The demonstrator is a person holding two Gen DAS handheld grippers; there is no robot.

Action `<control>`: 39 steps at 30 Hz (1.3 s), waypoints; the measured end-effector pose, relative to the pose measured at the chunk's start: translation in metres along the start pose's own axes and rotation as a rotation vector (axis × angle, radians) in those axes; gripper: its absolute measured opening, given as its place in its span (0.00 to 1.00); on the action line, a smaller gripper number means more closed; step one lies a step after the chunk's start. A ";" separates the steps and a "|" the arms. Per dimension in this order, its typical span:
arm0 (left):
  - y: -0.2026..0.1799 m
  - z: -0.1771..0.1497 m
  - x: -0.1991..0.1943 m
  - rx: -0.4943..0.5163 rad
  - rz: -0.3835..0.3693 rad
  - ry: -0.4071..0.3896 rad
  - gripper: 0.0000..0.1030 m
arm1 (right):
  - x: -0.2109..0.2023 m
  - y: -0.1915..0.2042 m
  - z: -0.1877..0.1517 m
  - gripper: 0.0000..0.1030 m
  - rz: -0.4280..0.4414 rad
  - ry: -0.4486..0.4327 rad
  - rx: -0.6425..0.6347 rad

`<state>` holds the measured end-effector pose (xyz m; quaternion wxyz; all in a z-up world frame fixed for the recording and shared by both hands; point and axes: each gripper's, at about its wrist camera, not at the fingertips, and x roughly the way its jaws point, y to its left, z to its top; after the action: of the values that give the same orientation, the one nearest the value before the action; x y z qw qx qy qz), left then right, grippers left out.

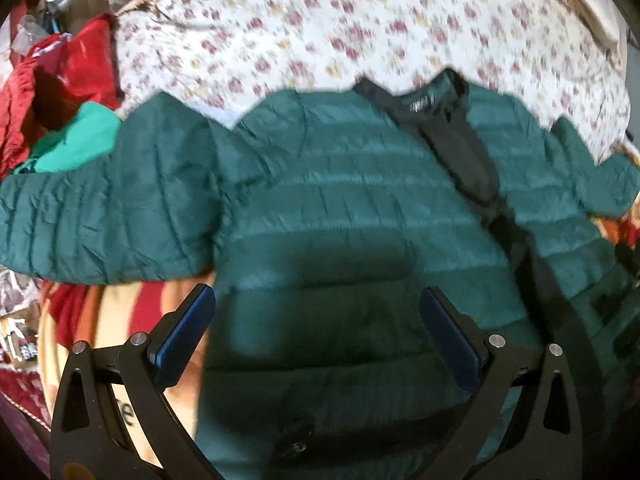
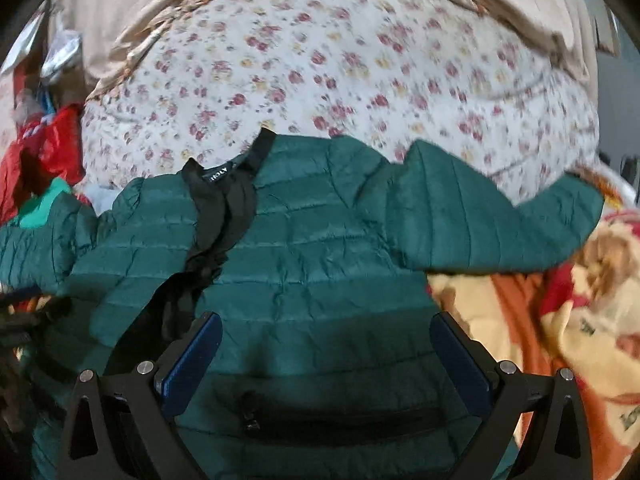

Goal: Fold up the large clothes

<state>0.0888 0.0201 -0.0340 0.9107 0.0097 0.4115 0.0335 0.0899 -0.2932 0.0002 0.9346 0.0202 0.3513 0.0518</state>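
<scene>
A dark green quilted puffer jacket (image 1: 340, 184) lies spread flat on the bed, front up, open down the middle with its black lining (image 1: 452, 140) showing, sleeves out to both sides. My left gripper (image 1: 316, 300) is open and empty, hovering over the jacket's left lower body. The jacket also fills the right wrist view (image 2: 320, 240), with a zip pocket (image 2: 340, 416) near the hem. My right gripper (image 2: 326, 328) is open and empty above the jacket's right lower body.
A floral sheet (image 1: 360, 32) lies beyond the collar. A red garment (image 1: 60, 80) and a bright green one (image 1: 76, 140) are piled at the left. A cream, orange and red blanket (image 2: 560, 320) lies under the right sleeve.
</scene>
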 end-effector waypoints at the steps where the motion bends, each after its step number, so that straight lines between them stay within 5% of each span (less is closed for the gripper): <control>1: -0.001 -0.004 0.006 0.005 -0.005 0.018 1.00 | 0.003 -0.002 -0.001 1.00 0.000 0.010 0.009; 10: -0.005 -0.016 0.022 0.018 0.003 0.041 1.00 | 0.036 0.013 -0.017 1.00 -0.042 0.160 -0.062; 20: 0.004 -0.012 0.021 -0.007 -0.029 0.074 1.00 | 0.052 0.010 -0.026 1.00 -0.039 0.213 -0.071; 26: 0.082 0.022 -0.032 -0.219 -0.127 -0.063 1.00 | 0.051 0.010 -0.025 1.00 -0.042 0.211 -0.074; 31: 0.164 0.034 -0.052 -0.305 -0.001 -0.136 1.00 | 0.051 0.011 -0.025 1.00 -0.045 0.212 -0.076; 39: 0.263 0.014 -0.019 -0.486 0.326 -0.036 1.00 | 0.051 0.011 -0.026 1.00 -0.043 0.211 -0.075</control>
<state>0.0734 0.2818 0.0013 0.8761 -0.1422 0.3683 0.2767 0.1102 -0.2769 -0.0518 0.8934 -0.0282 0.4460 0.0466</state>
